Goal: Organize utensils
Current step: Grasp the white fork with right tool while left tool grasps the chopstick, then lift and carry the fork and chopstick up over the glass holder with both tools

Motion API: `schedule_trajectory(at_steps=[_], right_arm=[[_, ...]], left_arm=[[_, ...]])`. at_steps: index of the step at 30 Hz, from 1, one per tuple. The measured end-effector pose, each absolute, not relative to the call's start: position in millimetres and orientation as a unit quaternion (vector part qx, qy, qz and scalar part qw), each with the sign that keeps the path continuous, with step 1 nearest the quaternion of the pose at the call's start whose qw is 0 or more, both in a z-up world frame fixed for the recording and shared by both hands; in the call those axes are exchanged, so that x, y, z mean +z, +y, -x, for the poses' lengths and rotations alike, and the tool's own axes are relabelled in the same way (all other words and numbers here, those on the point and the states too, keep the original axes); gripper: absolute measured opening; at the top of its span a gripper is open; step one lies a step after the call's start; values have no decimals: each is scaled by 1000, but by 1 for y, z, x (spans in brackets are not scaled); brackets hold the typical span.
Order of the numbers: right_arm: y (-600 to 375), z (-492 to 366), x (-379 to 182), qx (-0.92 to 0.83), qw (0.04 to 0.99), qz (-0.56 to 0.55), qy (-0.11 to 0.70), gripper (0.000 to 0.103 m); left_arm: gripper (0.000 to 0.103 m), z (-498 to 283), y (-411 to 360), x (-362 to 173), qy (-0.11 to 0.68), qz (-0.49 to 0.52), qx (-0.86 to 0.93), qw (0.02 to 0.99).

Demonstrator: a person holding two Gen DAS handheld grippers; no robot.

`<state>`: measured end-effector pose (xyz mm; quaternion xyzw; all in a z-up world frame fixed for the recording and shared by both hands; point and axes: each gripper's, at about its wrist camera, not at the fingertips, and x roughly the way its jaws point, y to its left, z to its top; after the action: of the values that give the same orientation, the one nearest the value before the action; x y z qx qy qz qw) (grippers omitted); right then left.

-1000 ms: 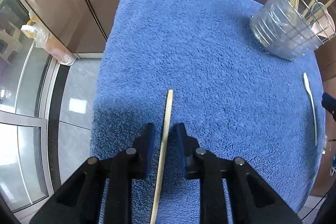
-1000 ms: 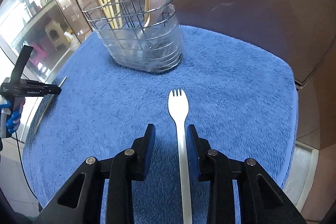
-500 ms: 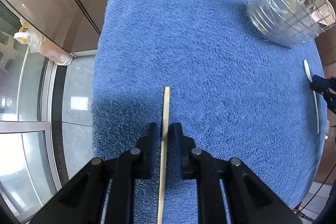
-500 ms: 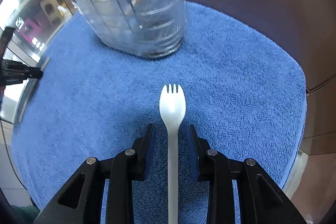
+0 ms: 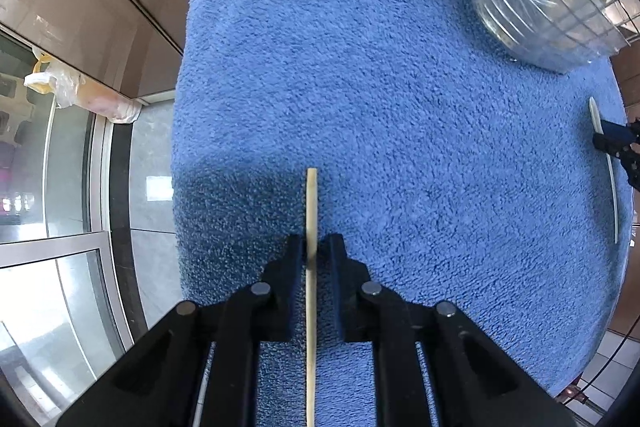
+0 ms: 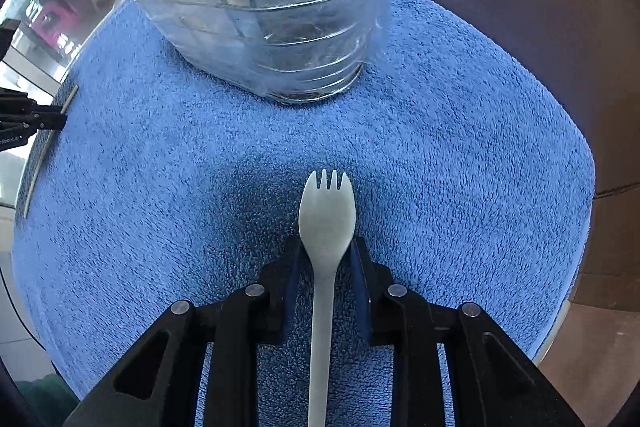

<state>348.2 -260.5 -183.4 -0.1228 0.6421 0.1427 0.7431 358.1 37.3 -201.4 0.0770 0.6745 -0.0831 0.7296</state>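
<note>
A pale wooden chopstick (image 5: 311, 203) lies on the blue towel (image 5: 360, 67), running between the fingers of my left gripper (image 5: 316, 247). Its jaws are closing, and a thin gap still shows beside the stick. A white plastic spork (image 6: 326, 211) lies on the towel (image 6: 460, 147), its neck between the fingers of my right gripper (image 6: 327, 247). Those jaws are closing too, just short of the spork's sides. The wire utensil holder (image 6: 272, 27), with a clear liner and several utensils in it, stands close beyond the spork. It appears at the far right (image 5: 540, 19) in the left wrist view.
Each view catches the other gripper at the towel's edge: the right one (image 5: 616, 143) over the spork (image 5: 612, 195), the left one (image 6: 40, 121) over the chopstick (image 6: 38, 171). Brown panels lie behind the towel. A glass pane and a plastic bag (image 5: 72, 87) are at left.
The left jaws have narrowed around the chopstick. My right gripper has sunk and moved toward the holder, which now looms larger, and its jaws have narrowed beside the spork's neck.
</note>
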Motion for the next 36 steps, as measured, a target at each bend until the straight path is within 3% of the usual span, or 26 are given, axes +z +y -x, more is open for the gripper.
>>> schedule_trajectory(at_steps=[4,16,36], right_arm=[[-254,-349,-184,145,745,129,639,24],[-252,-282,-146,152,793,120,578,22],[-241,-138,-37,161,903,62,393,22]], left_arm=[[5,-356,39,-198,670,-62,-79,735],[4,-320,52,-169,625,-16,-77,777],[4,-218,58,-44,479,42,-129,867]])
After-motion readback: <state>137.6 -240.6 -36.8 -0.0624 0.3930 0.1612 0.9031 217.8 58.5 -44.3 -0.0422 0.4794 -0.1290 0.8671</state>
